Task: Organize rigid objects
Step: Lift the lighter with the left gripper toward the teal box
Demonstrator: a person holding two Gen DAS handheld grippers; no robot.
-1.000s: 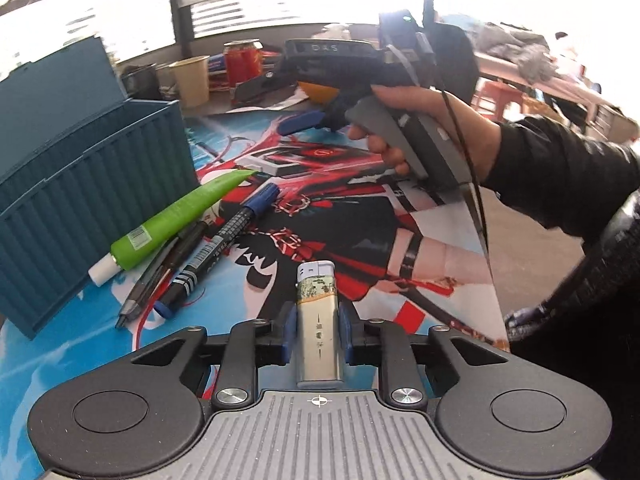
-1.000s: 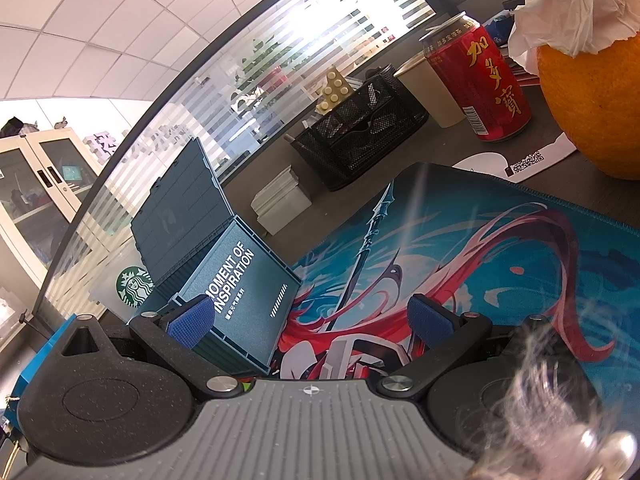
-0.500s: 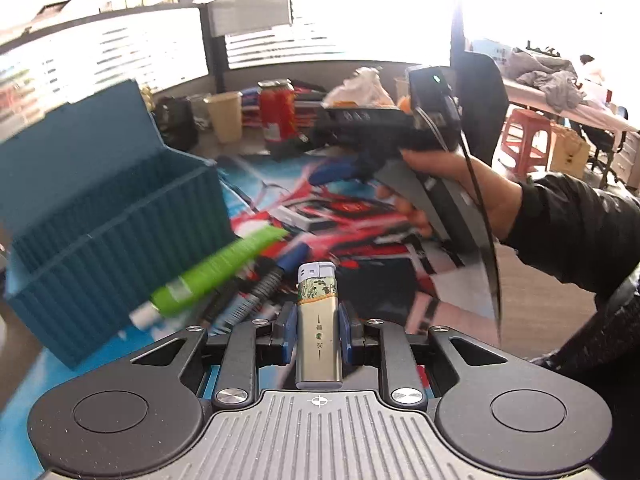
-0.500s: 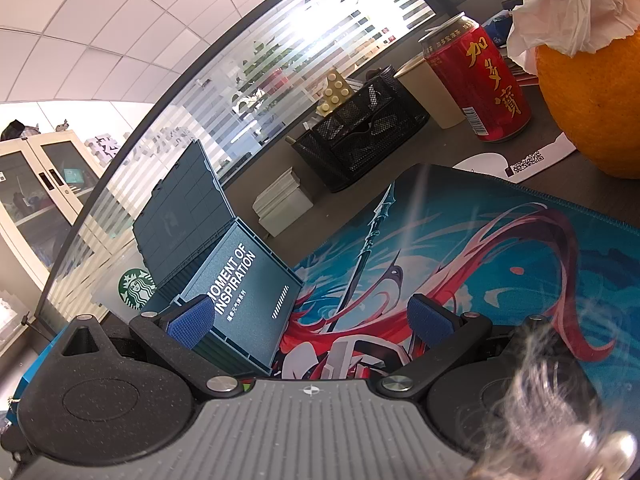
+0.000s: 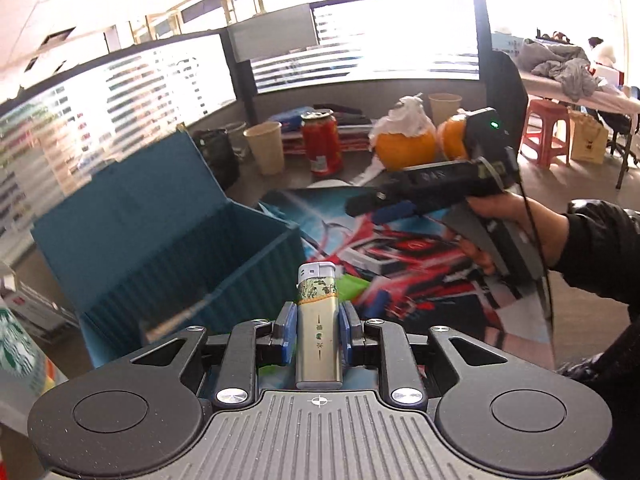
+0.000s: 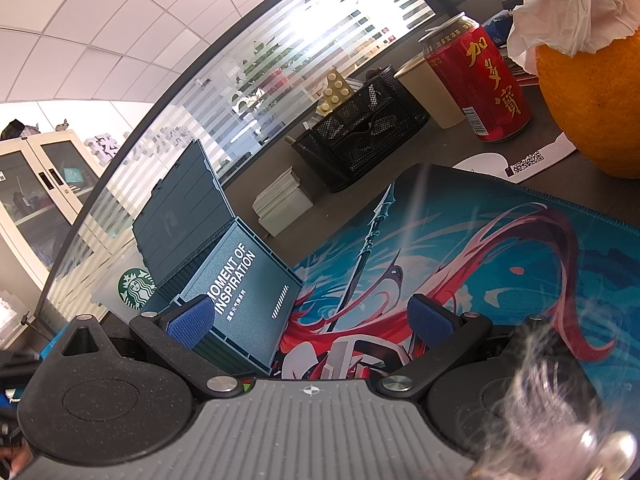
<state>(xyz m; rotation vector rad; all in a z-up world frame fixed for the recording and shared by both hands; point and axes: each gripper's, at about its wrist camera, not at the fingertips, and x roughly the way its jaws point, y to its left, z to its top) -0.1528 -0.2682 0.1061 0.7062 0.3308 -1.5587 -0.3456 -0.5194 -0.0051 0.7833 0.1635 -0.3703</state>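
Note:
My left gripper is shut on a silver lighter with a green patterned band and holds it upright, lifted above the mat. The open teal storage box with its lid up stands just ahead to the left; it also shows in the right wrist view. A green tube lies mostly hidden behind the lighter. My right gripper is open and empty above the printed desk mat; it appears in the left wrist view, held by a hand at the right.
At the back of the desk stand a red can, a paper cup, two oranges with tissue, and a black mesh organizer. A Starbucks cup stands at the left. The mat's right edge overhangs the desk.
My left gripper has risen with the lighter and swung left toward the box; the pens and tube have dropped out of sight below. The right gripper has barely moved.

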